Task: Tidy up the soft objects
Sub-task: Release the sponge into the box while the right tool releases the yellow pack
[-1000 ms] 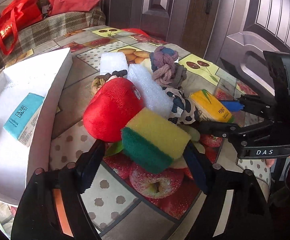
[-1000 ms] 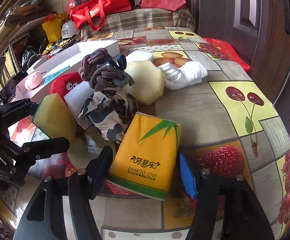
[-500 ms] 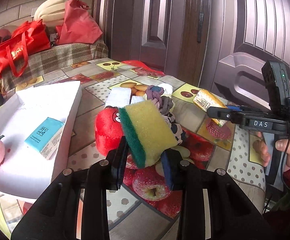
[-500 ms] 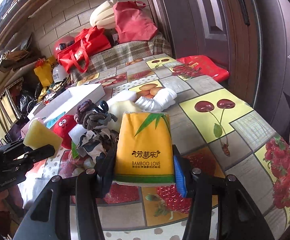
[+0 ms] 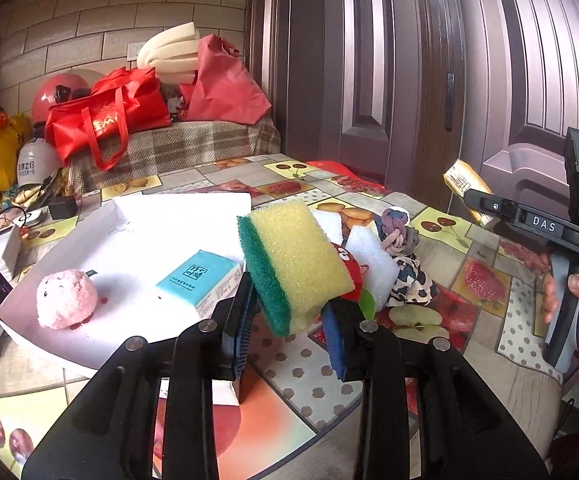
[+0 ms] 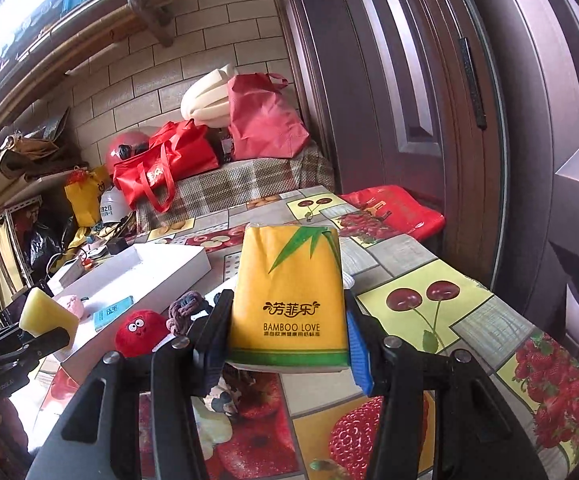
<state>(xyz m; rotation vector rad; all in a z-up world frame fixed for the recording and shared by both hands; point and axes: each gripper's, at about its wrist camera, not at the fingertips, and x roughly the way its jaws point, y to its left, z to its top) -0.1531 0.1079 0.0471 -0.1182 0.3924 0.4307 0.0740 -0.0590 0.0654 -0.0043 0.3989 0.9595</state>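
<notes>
A: Sponge? Tissues?
B: Left gripper [image 5: 289, 328] jaws clamped on yellow-green sponge [image 5: 295, 264], above the tabletop [image 5: 441, 248], long axis tilted up-left. Right gripper [image 6: 287, 344] jaws clamped on yellow tissue pack [image 6: 289, 300], upright, long axis vertical.
A: Box?
B: White box [image 5: 137, 240] holds pink plush [image 5: 66, 298] and blue tissue pack [image 5: 199, 278], lying flat.

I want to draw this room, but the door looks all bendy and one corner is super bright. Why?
Left wrist view: the fisheye lens bows the door and darkens the picture's corners; the sponge looks sharp. Right wrist view: the door curves the same way, daylight washes out the top left corner, and the lettering on the tissue pack stays clear.
</notes>
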